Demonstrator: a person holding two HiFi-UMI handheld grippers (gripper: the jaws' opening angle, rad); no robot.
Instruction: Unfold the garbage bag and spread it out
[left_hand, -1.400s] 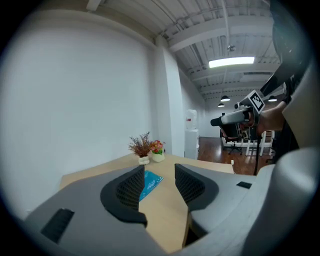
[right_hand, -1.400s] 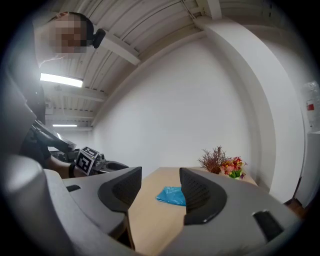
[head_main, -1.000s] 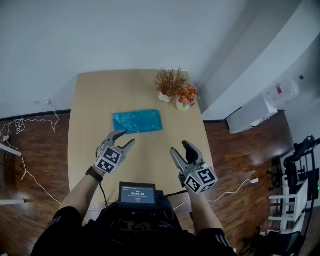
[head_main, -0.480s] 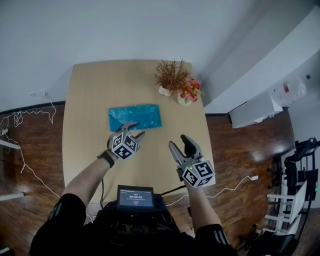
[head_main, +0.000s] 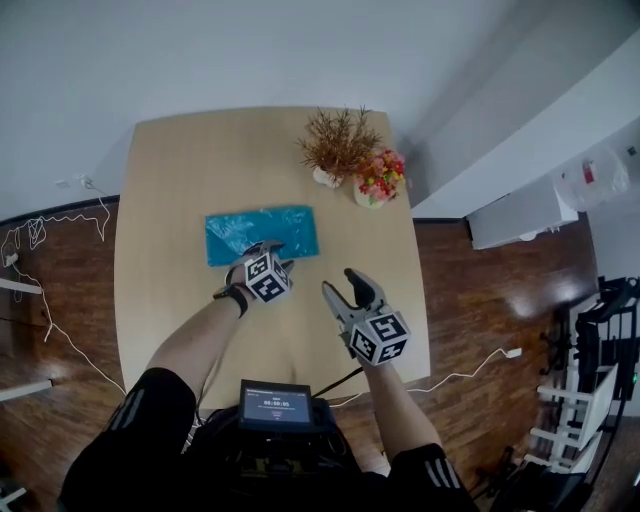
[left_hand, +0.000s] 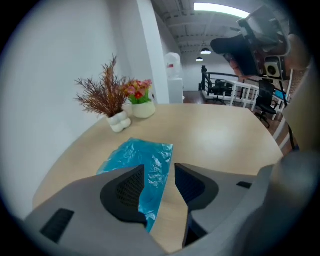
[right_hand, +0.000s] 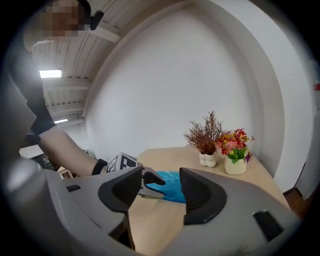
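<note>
A folded garbage bag (head_main: 262, 234) lies flat on the light wooden table (head_main: 170, 200), a little past its middle and toward the far side. It sits to the left of, and nearer than, a dried plant in a white vase (head_main: 338, 150) and a small pot of bright flowers (head_main: 378, 180). In the head view the bag's long axis runs left to right, roughly parallel with the table's far edge, the right end tipped slightly farther away. It is a neat, turquoise-blue rectangle, unopened, glossy and finely crinkled, with light glinting off its creases.

The left gripper (head_main: 272, 252) points steeply down at the bag's near long edge, right of its middle. In the left gripper view the jaws (left_hand: 159, 169) stand wide apart, and the bag's (left_hand: 135, 157) right-hand edge and near corner show in the gap. The pads do not press on the plastic, so nothing is gripped. Whether the tips touch the bag cannot be told.

The right gripper (head_main: 343, 288) hangs over bare table, near the bag's near right corner but apart from it. Its jaws (right_hand: 161, 175) are likewise spread and empty. Through their gap the blue bag (right_hand: 170, 186) and the other gripper can be seen. A small screen device (head_main: 274, 405) sits at the person's waist.
</note>
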